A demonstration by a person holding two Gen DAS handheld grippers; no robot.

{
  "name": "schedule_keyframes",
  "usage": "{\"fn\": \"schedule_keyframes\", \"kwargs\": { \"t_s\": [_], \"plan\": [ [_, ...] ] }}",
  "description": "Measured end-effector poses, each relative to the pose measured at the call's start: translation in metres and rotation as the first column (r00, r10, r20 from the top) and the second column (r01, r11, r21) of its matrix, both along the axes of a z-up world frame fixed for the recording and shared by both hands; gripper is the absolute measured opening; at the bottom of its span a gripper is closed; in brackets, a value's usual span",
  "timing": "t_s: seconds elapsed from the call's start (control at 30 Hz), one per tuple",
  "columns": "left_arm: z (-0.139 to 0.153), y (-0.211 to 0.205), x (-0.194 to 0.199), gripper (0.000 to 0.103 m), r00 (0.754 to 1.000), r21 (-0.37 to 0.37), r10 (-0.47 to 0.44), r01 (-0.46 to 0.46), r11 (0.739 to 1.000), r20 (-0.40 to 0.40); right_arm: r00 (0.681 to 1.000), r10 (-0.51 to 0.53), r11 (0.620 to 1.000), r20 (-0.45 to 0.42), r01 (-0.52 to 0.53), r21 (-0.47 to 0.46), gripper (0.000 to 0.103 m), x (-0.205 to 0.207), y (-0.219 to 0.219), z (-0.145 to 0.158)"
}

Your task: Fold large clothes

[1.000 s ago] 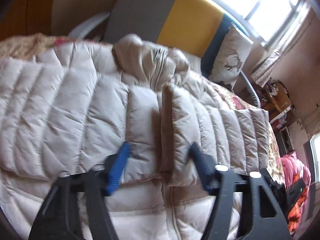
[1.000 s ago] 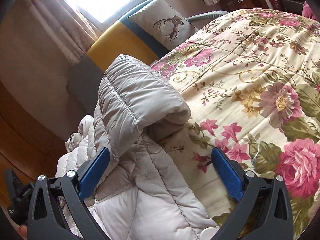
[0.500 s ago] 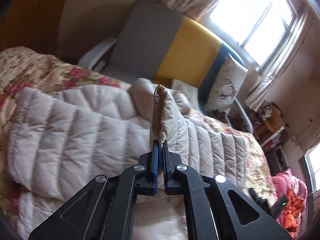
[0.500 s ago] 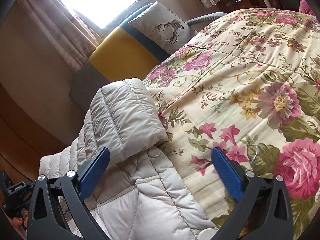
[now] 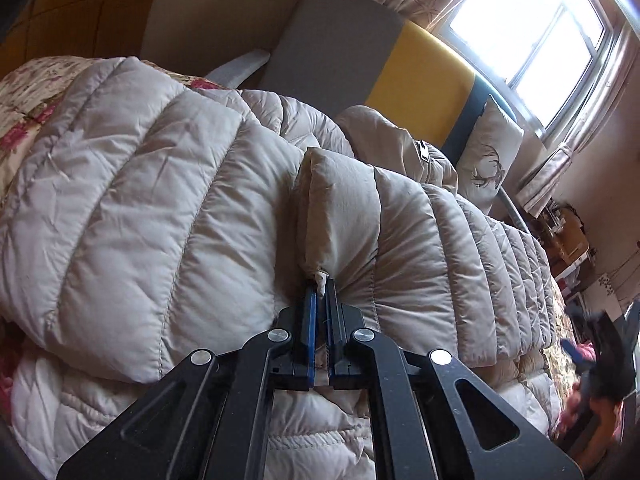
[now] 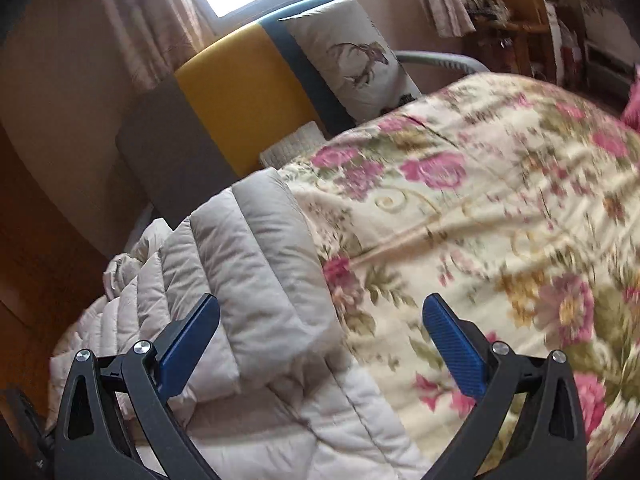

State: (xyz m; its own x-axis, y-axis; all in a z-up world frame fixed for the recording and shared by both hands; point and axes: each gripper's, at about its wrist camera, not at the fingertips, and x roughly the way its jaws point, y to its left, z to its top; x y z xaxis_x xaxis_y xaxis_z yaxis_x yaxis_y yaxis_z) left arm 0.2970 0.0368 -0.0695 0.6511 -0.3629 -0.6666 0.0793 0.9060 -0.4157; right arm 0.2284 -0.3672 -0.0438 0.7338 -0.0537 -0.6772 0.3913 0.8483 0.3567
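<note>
Since earlier, our left claw (image 5: 320, 292) has pinched shut on the jacket (image 5: 160, 208) sleeve edge at twelve o'clock; right claw (image 6: 320, 328) gapes empty.

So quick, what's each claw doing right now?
Left claw: closed, pinching a fold of the puffy jacket.
Right claw: open, holding nothing.

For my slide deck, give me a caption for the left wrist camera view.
Left gripper pinching a sleeve cuff of the beige puffer jacket spread on the floral bed quilt.
</note>
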Motion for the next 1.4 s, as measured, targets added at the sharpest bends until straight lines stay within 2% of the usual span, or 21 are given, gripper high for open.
{"fn": "schedule_keyframes", "kwargs": {
  "t_s": [0.07,0.13,0.23,0.27,0.33,0.43,0.53,0.6,0.7,0.77,0.87,0.9,0.97,1.0,1.1,1.17,1.2,1.23,1.27,1.33,1.4],
  "plan": [
    [-0.003,0.002,-0.001,0.003,1.000,0.000,-0.003,0.003,1.000,0.004,0.999,0.035,0.996,-0.027,-0.037,-0.076,0.101,0.032,0.007,0.004],
    [-0.004,0.003,-0.002,0.003,1.000,-0.006,-0.005,0.005,1.000,0.005,0.996,0.060,0.993,-0.061,-0.066,-0.098,0.101,0.058,0.011,-0.003],
    [-0.009,0.008,-0.001,0.005,1.000,-0.035,-0.020,0.020,0.999,0.000,0.983,0.032,0.986,-0.181,-0.061,-0.153,0.101,0.089,0.007,-0.032],
    [-0.010,0.008,0.000,0.005,1.000,-0.042,-0.030,0.030,0.999,-0.003,0.979,0.025,0.988,-0.204,-0.055,-0.143,0.101,0.091,0.002,-0.044],
    [-0.013,0.007,0.002,0.005,0.999,-0.055,-0.051,0.051,0.997,-0.007,0.977,0.003,0.996,-0.215,-0.021,-0.083,0.101,0.089,-0.011,-0.065],
    [-0.016,0.009,0.004,0.005,0.998,-0.067,-0.055,0.054,0.996,-0.011,0.973,-0.013,0.989,-0.230,-0.021,-0.145,0.101,0.091,-0.004,-0.065],
    [-0.017,0.014,0.005,0.005,0.998,-0.089,-0.057,0.055,0.995,-0.014,0.977,-0.002,0.996,-0.211,-0.017,-0.086,0.101,0.085,-0.013,-0.063],
    [-0.017,0.015,0.004,0.005,0.998,-0.094,-0.056,0.055,0.994,-0.012,0.976,-0.023,0.998,-0.217,0.009,-0.062,0.101,0.072,-0.017,-0.049],
    [-0.018,0.017,0.003,0.005,0.998,-0.099,-0.055,0.054,0.994,-0.010,0.991,-0.010,0.998,-0.135,0.001,-0.070,0.101,0.038,-0.005,-0.012],
    [-0.017,0.016,0.002,0.005,0.998,-0.098,-0.055,0.053,0.994,-0.010,0.991,0.005,0.993,-0.133,-0.021,-0.117,0.101,0.018,0.004,-0.005],
    [-0.016,0.015,0.001,0.005,0.999,-0.094,-0.053,0.052,0.994,-0.010,0.976,-0.010,0.979,-0.216,-0.034,-0.199,0.101,0.013,0.010,-0.023],
    [-0.016,0.015,0.001,0.005,0.999,-0.092,-0.053,0.052,0.994,-0.010,0.971,-0.023,0.981,-0.238,-0.023,-0.190,0.101,0.013,0.006,-0.035],
    [-0.016,0.013,0.002,0.005,0.999,-0.084,-0.054,0.053,0.995,-0.009,0.965,-0.017,0.994,-0.263,-0.011,-0.105,0.101,0.016,-0.003,-0.056],
    [-0.016,0.012,0.002,0.005,0.999,-0.080,-0.053,0.052,0.995,-0.011,0.962,-0.020,0.994,-0.271,-0.008,-0.105,0.101,0.018,-0.003,-0.059],
    [-0.014,0.009,0.005,0.005,0.998,-0.078,-0.053,0.051,0.996,-0.016,0.957,-0.025,0.982,-0.289,-0.032,-0.189,0.101,0.022,0.009,-0.055],
    [-0.007,0.008,0.005,0.006,0.998,-0.076,-0.056,0.054,0.996,-0.025,0.959,-0.019,0.985,-0.282,-0.031,-0.172,0.101,0.019,0.007,-0.053],
    [-0.001,0.009,0.003,0.009,0.998,-0.060,-0.057,0.055,0.997,-0.037,0.960,-0.013,0.989,-0.279,-0.029,-0.148,0.101,0.017,0.004,-0.051],
    [0.004,0.007,0.000,0.024,0.997,-0.055,-0.066,0.064,0.996,-0.047,0.961,-0.009,0.992,-0.276,-0.025,-0.120,0.101,0.014,0.001,-0.049],
    [0.009,0.008,-0.004,0.048,0.995,-0.064,-0.083,0.080,0.995,-0.053,0.961,-0.007,0.995,-0.275,-0.020,-0.096,0.101,0.009,-0.001,-0.045],
    [0.025,0.011,-0.021,0.080,0.995,-0.071,-0.094,0.092,0.993,-0.026,0.961,-0.008,0.997,-0.275,-0.011,-0.070,0.101,-0.003,-0.002,-0.035],
    [0.039,0.014,-0.039,0.081,0.997,-0.026,-0.067,0.068,0.997,0.026,0.965,0.010,0.998,-0.264,-0.025,-0.055,0.101,-0.017,0.003,-0.025]
  ]
}}
